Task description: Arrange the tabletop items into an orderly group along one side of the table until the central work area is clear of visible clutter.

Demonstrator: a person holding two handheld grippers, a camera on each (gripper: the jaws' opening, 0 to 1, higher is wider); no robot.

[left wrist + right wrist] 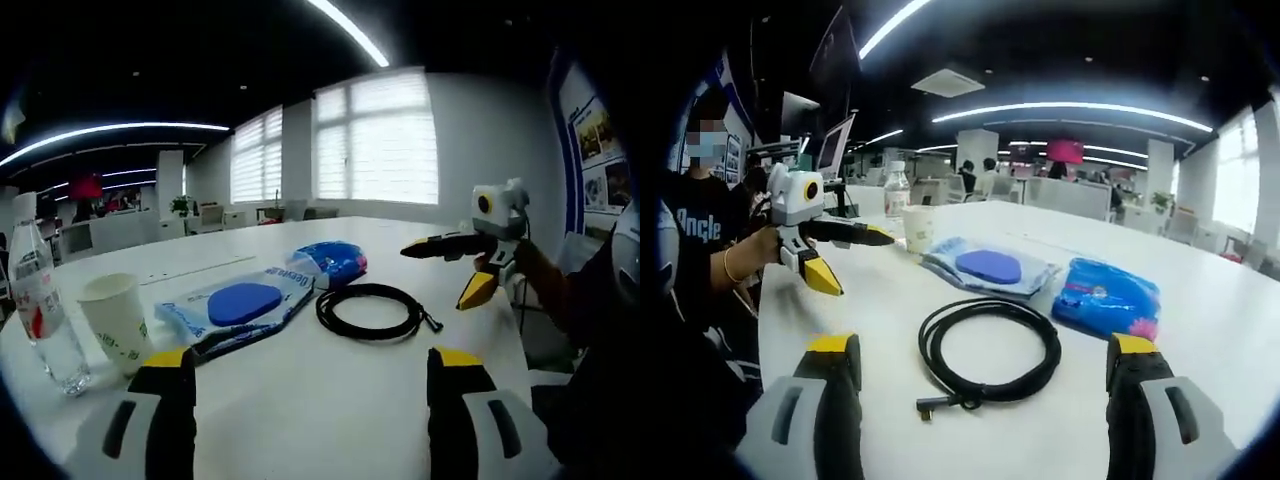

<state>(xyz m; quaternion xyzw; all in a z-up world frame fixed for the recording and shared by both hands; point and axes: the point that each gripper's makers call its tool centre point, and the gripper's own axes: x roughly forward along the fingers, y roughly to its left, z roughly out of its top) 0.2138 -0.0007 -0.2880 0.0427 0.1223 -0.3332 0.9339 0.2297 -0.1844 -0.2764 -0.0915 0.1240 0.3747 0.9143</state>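
Tabletop (330, 400) spreads white and wide under both of our grippers, and every item sits loose on it, untouched. From the left gripper view we see windows with blinds behind the table; the right gripper view looks the other way, into an open office with distant people and a person in a dark shirt bearing partly cut-off white lettering.

A flat clear packet holding a blue oval pad (243, 302) lies mid-table, with white writing along its edge too blurred for us to read. Just beside it sits a blue plastic pouch (1108, 296). A coiled black cable (988, 350) lies nearest the person, its plug end sticking out. Farther along stand a paper cup (115, 318) and a water bottle (40, 305) with a red label, print illegible.

Our left gripper (310, 385) has its jaws wide apart, holding nothing; our right gripper (985, 365) likewise stands spread and empty, above the cable.
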